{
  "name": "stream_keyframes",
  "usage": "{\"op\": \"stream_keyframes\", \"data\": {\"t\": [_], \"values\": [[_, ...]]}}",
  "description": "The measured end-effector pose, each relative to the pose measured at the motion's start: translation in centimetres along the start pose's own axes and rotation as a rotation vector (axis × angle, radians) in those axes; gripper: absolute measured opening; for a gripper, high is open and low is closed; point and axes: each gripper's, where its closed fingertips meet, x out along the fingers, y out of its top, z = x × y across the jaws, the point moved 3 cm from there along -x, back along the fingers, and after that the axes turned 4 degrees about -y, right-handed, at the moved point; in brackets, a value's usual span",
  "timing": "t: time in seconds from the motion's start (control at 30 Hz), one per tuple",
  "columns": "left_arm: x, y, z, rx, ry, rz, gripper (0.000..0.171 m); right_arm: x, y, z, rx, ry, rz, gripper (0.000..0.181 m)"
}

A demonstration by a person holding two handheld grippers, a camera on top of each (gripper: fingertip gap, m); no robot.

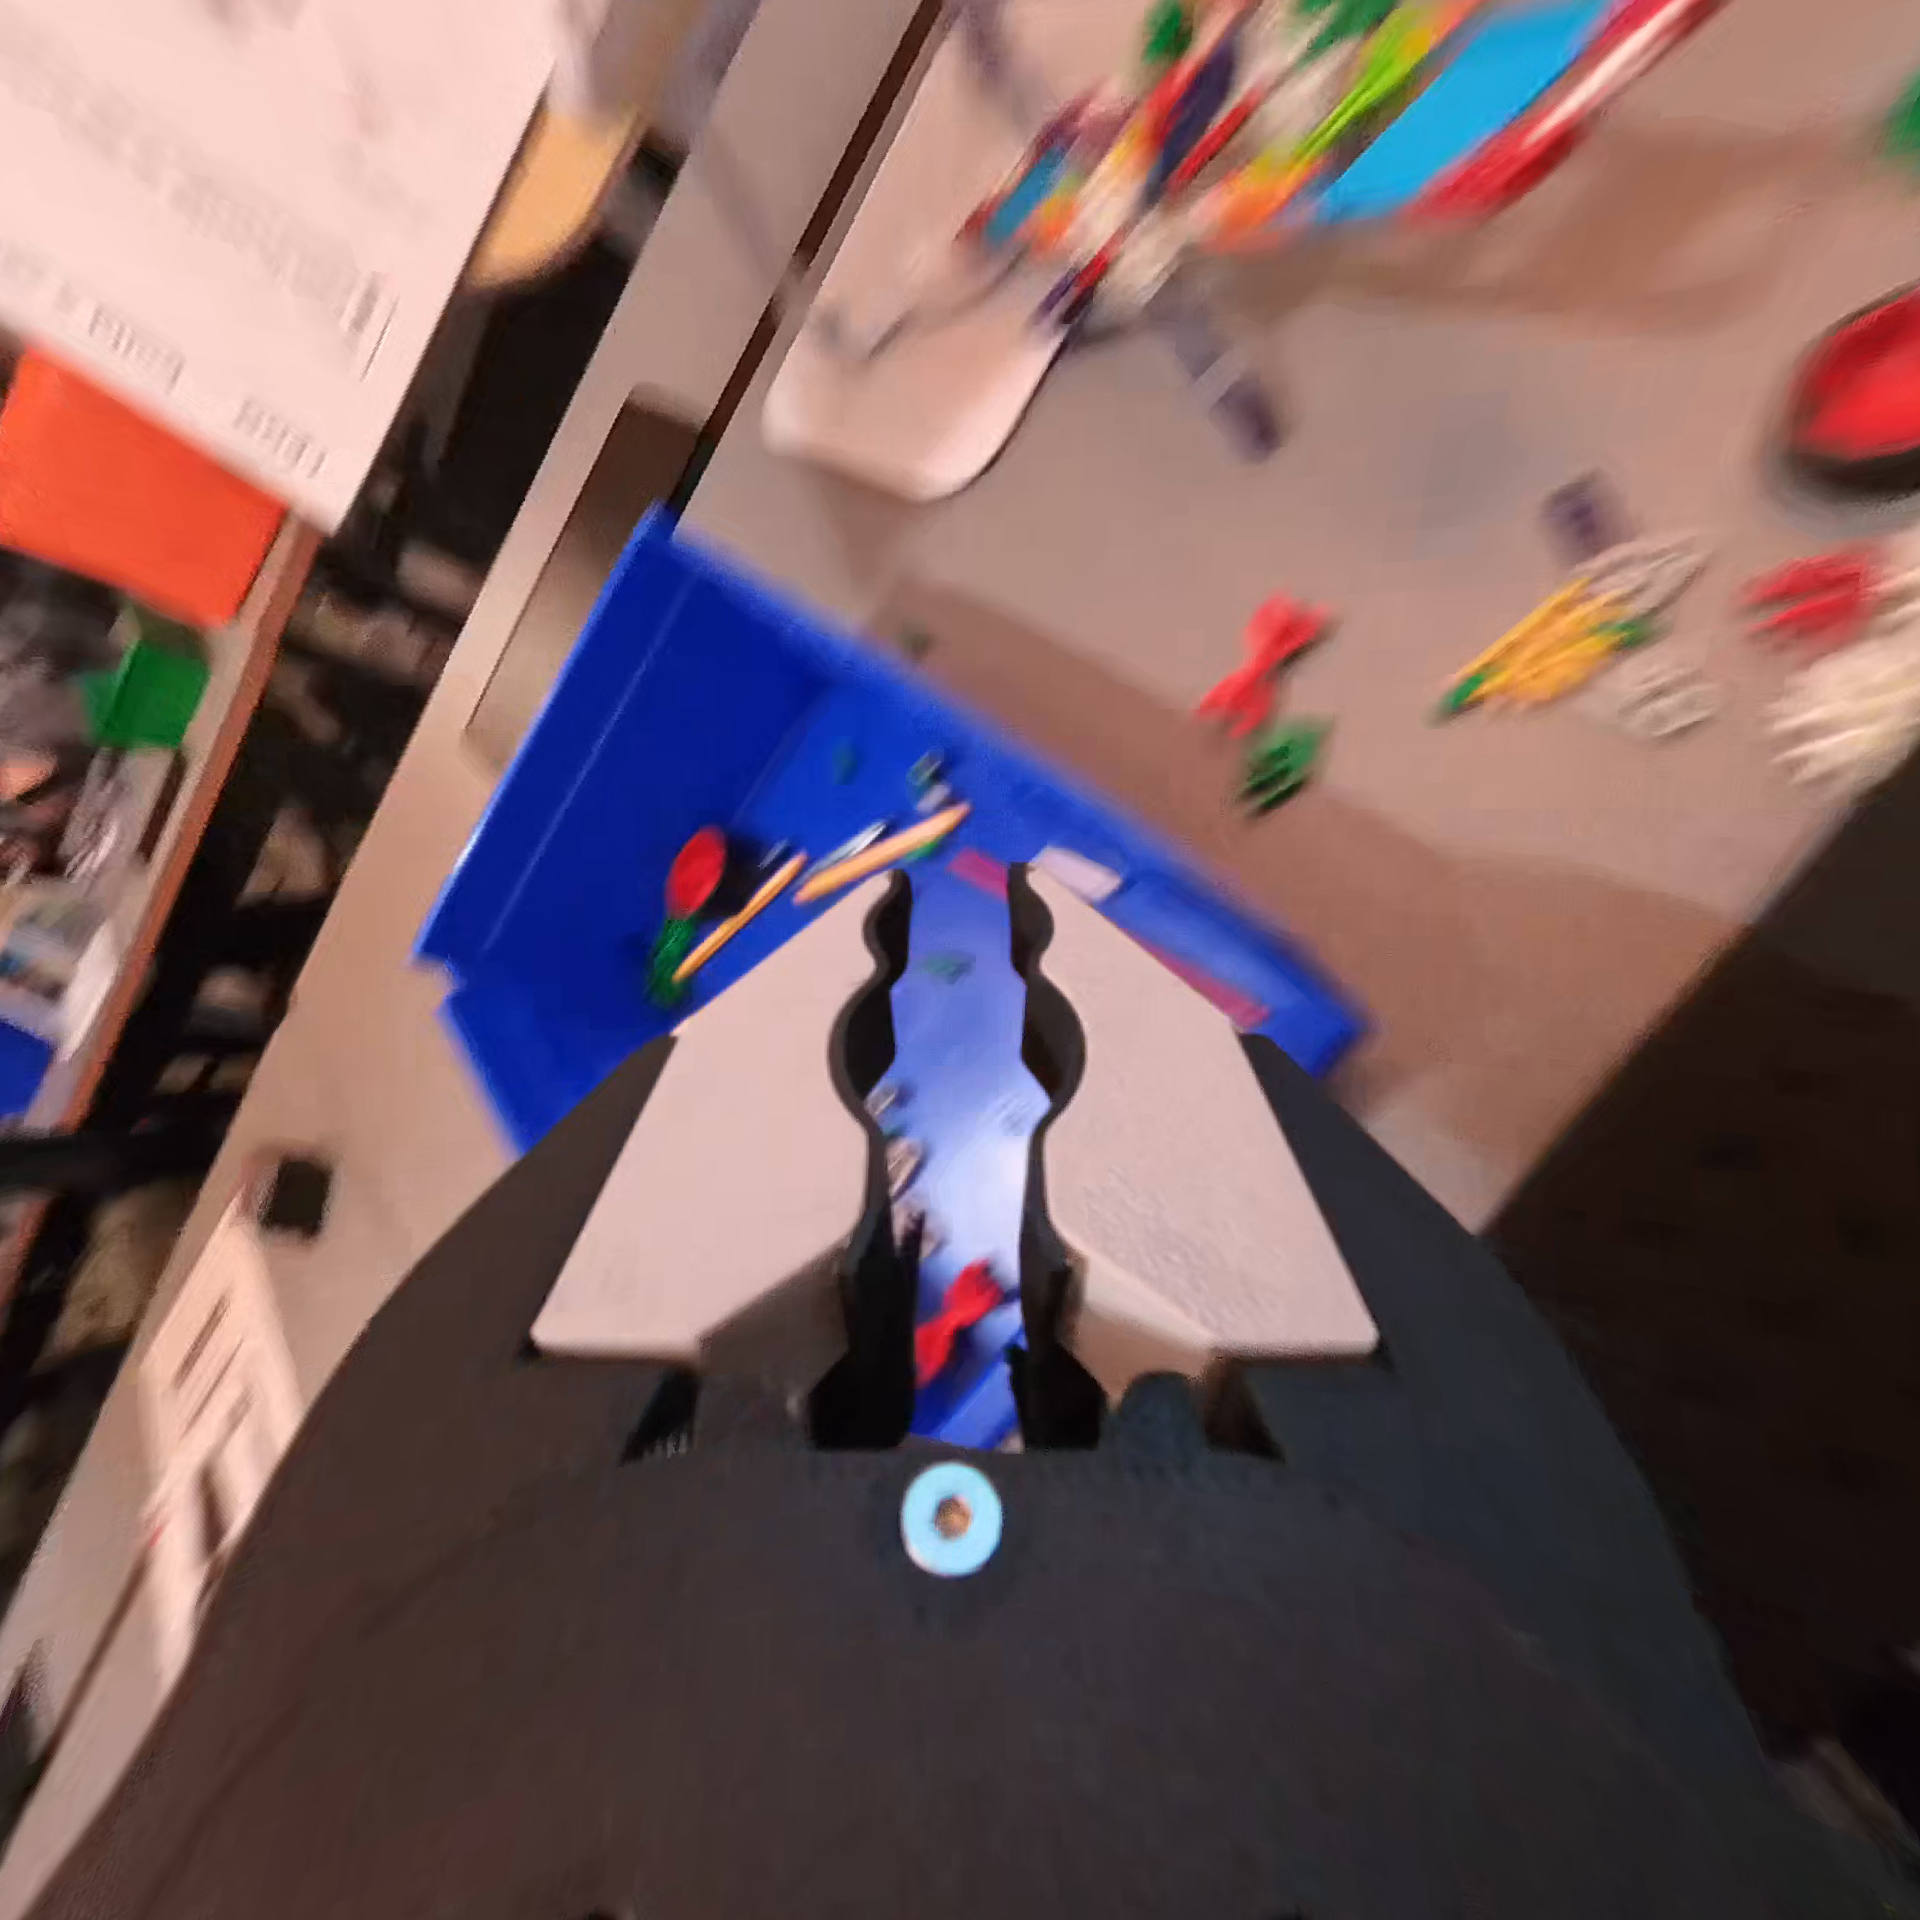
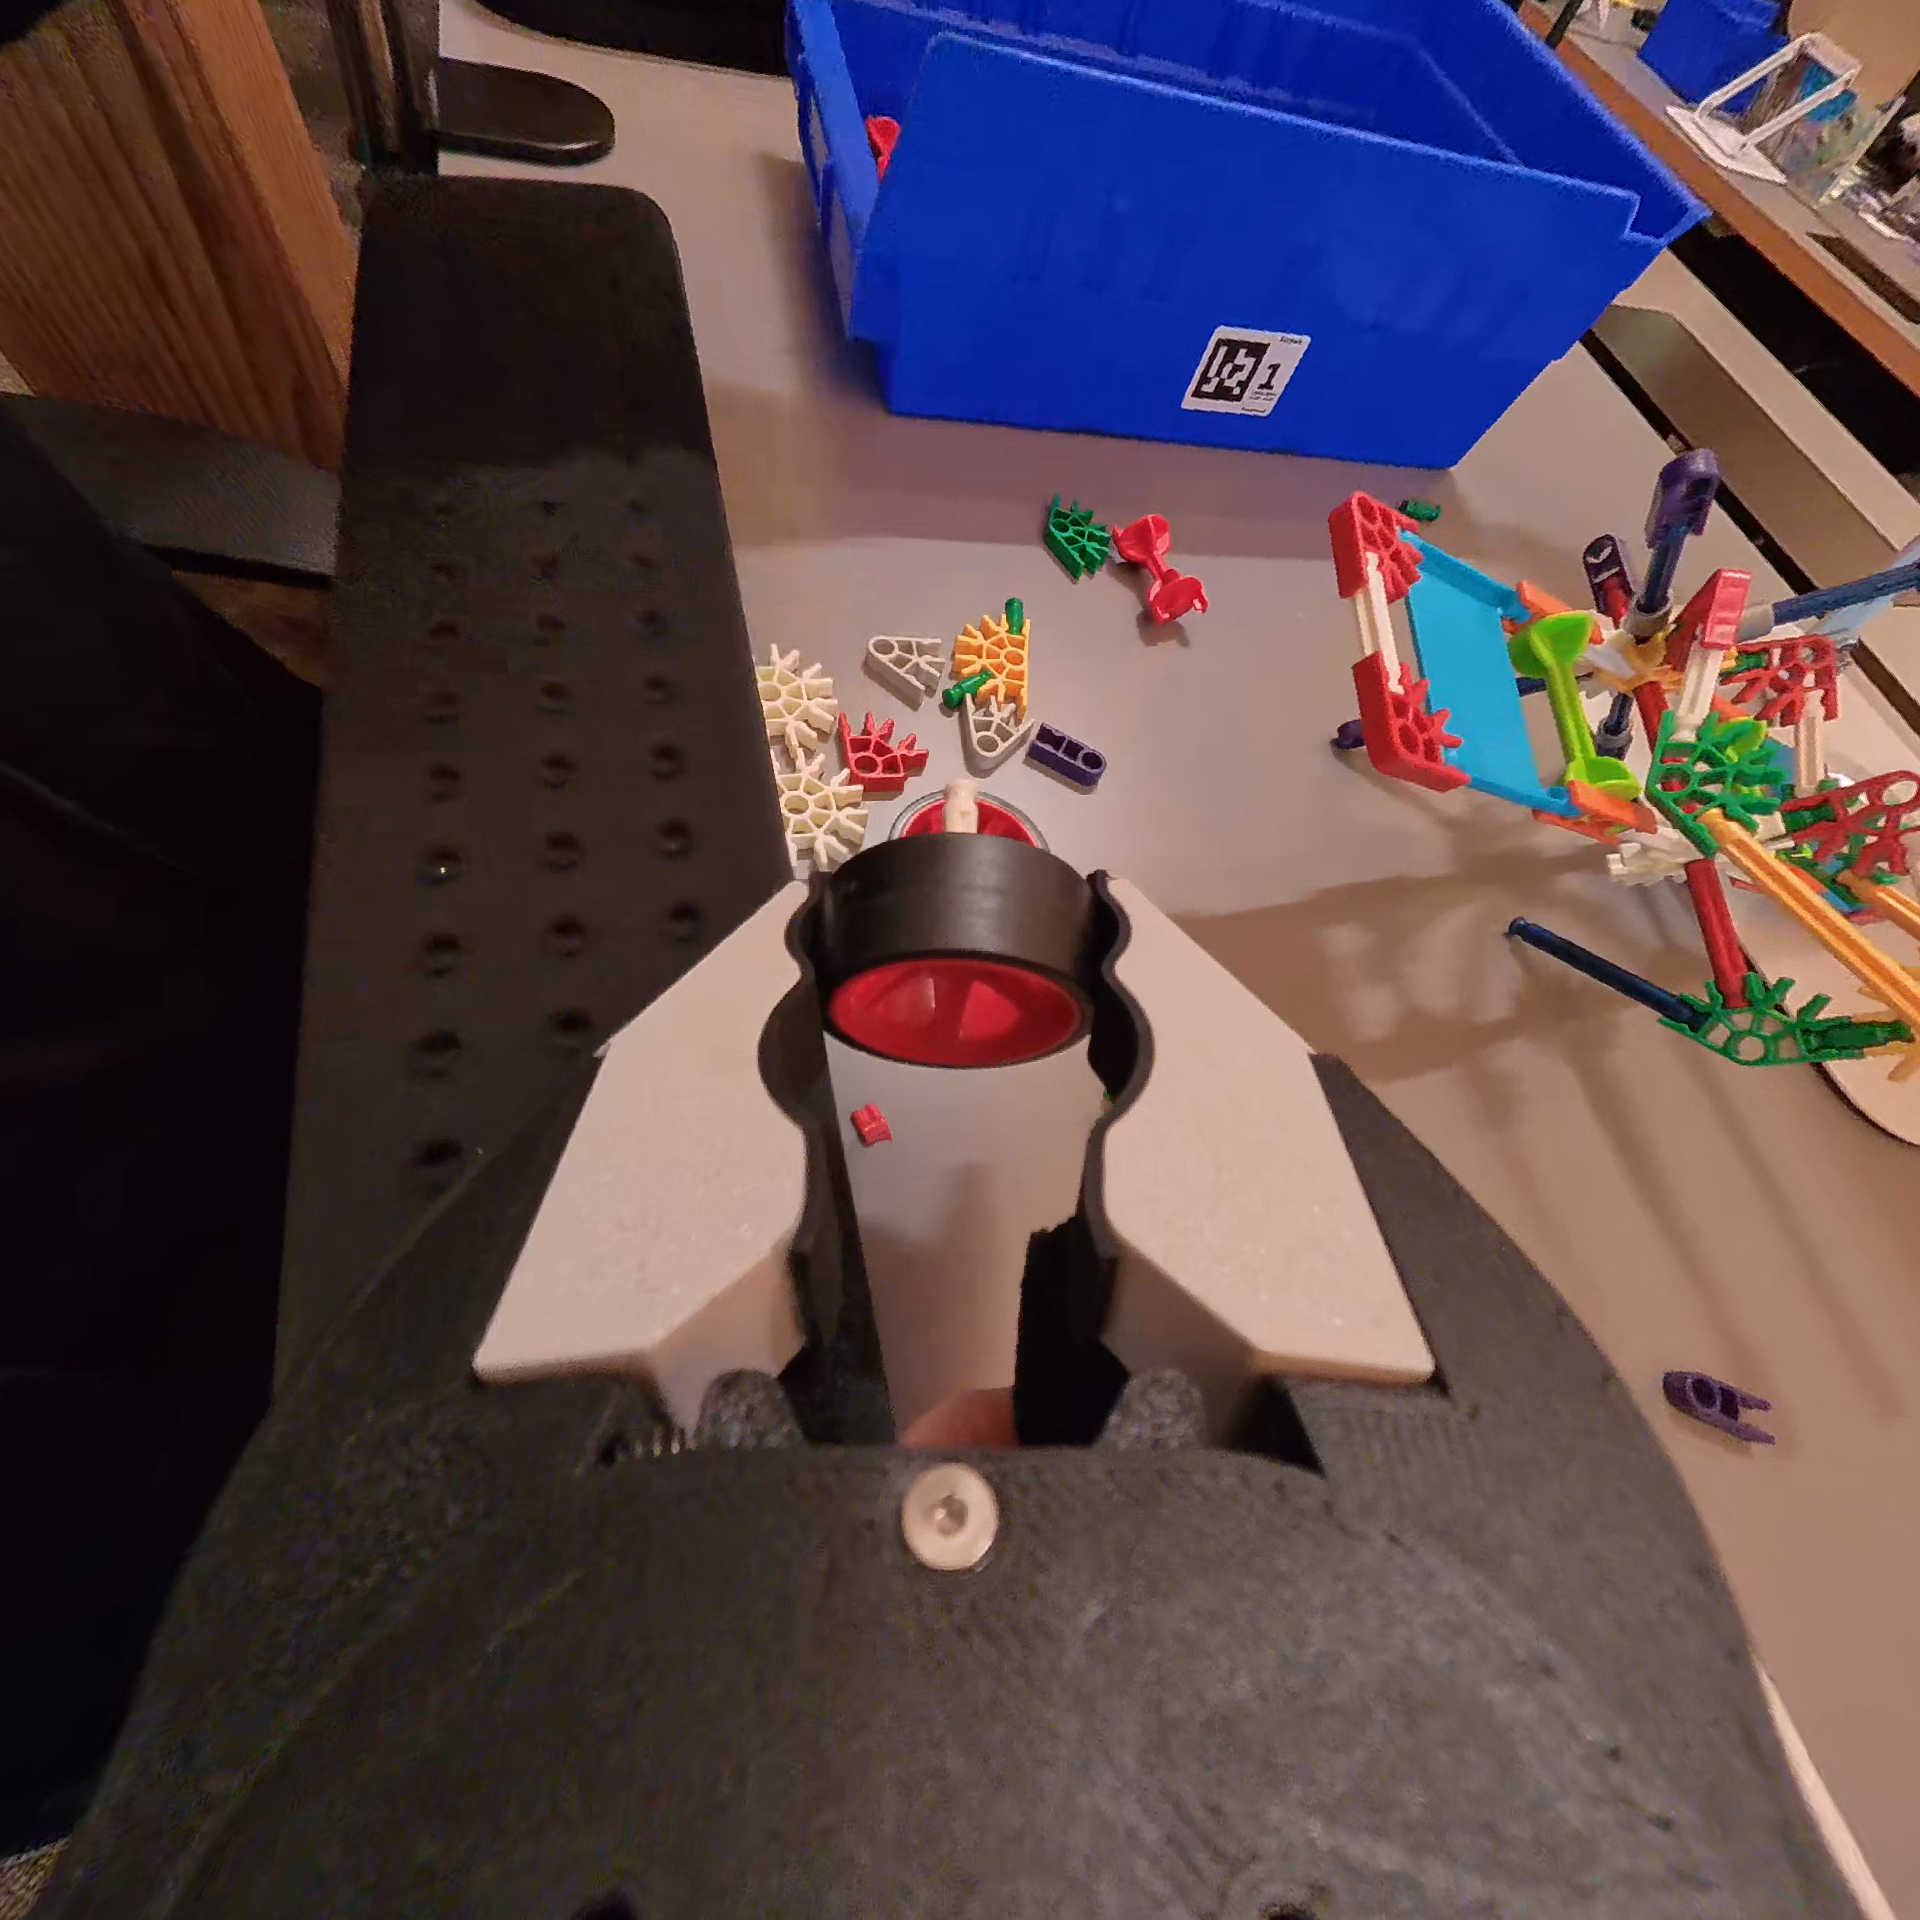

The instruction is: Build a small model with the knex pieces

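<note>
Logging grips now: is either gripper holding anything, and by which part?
The right gripper clamps a black wheel with red hub by its tyre sides. The left gripper holds nothing.

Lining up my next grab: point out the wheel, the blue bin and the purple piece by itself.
wheel (image 2: pixel 951 925): right wrist view, black tyre.
blue bin (image 2: pixel 1195 260): right wrist view, front wall.
purple piece (image 2: pixel 1712 1403): right wrist view, its middle.
</note>
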Motion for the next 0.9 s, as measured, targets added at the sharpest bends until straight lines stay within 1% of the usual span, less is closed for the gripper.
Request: {"op": "stream_keyframes", "data": {"t": [0.03,0.1,0.13,0.2,0.27,0.33,0.4,0.5,0.6,0.67,0.73,0.8,0.9], "values": [[0.3,-1.8,-1.6,-0.006,0.010,-0.083,0.015,0.0,0.0,-0.1,-0.003,0.002,0.004,0.047],[1.2,-4.8,-2.9,0.013,-0.063,-0.218,0.022,0.0,0.0,-0.1,-0.005,0.010,0.007,0.047],[2.0,-5.9,-3.6,0.021,-0.083,-0.269,0.022,0.0,0.0,-0.2,-0.006,0.012,0.007,0.047],[3.8,-7.8,-3.7,0.018,-0.199,-0.338,0.022,-0.1,0.0,-0.3,-0.012,0.014,0.012,0.047],[5.6,-9.7,-4.1,0.014,-0.235,-0.443,0.025,-0.1,0.0,-0.3,-0.014,0.014,0.016,0.047],[7.0,-10.8,-3.5,0.084,-0.280,-0.529,0.027,-0.1,0.0,-0.3,-0.014,0.015,0.017,0.047],[8.2,-11.2,-3.1,0.102,-0.333,-0.568,0.028,-0.1,-0.1,-0.4,-0.014,0.018,0.016,0.047],[9.3,-12.2,-3.8,0.127,-0.331,-0.645,0.027,-0.1,-0.1,-0.4,-0.017,0.022,0.016,0.047],[9.9,-13.0,-4.2,0.122,-0.347,-0.692,0.022,-0.1,-0.1,-0.5,-0.019,0.024,0.017,0.047],[10.2,-13.2,-4.0,0.111,-0.384,-0.699,0.018,-0.1,-0.1,-0.5,-0.019,0.025,0.018,0.047],[10.4,-13.8,-3.9,0.118,-0.395,-0.728,0.009,-0.2,-0.2,-0.4,-0.019,0.026,0.018,0.047],[10.5,-13.5,-3.8,0.106,-0.409,-0.704,0.008,-0.2,-0.2,-0.4,-0.019,0.026,0.019,0.047],[10.4,-13.6,-4.3,0.123,-0.379,-0.699,0.008,-0.2,-0.1,-0.4,-0.019,0.021,0.022,0.047]]}}
